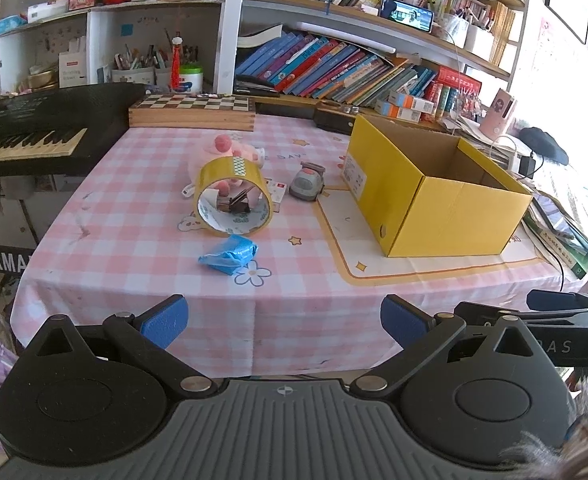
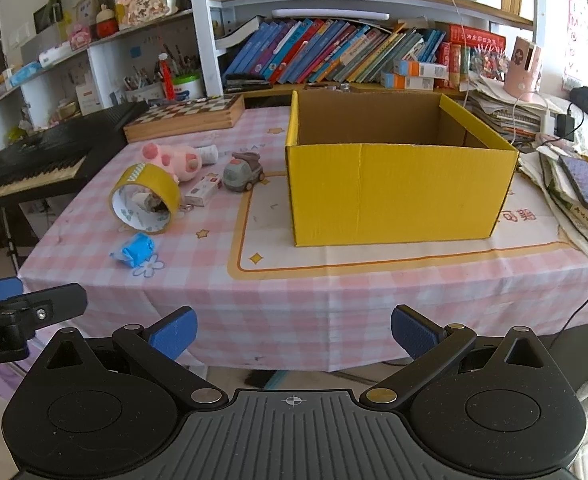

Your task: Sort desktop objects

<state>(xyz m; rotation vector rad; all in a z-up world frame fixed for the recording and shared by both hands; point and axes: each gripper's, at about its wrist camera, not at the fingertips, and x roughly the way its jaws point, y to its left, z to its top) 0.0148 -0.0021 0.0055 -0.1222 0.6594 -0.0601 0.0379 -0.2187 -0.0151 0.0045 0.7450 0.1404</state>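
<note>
1. The left gripper (image 1: 282, 322) hung short of the near table edge, its blue-padded fingers (image 1: 165, 321) spread wide with nothing between them.
2. The right gripper (image 2: 293, 332) was likewise held before the table, jaws wide apart and empty; the left gripper's tip showed at 9 o'clock in its view.
3. The yellow cardboard box (image 2: 394, 188) stood open-topped on the pink checked tablecloth (image 2: 334, 300), straight ahead at 12 o'clock of the right gripper, and at 1 o'clock of the left.
4. A roll of yellow tape (image 1: 232, 196) stood on edge at 11 o'clock of the left gripper, leaning against a pink plush toy (image 1: 234, 150) behind it.
5. A crumpled blue bag (image 1: 230, 256) lay just nearer than the tape, apart from it.
6. A small grey toy car (image 1: 308, 182) sat between the tape and the box; a small white carton (image 2: 203, 191) lay just beside the tape.
7. A chessboard box (image 1: 192, 112) and a keyboard (image 1: 34, 132) lay at the far left, around 10 o'clock.
</note>
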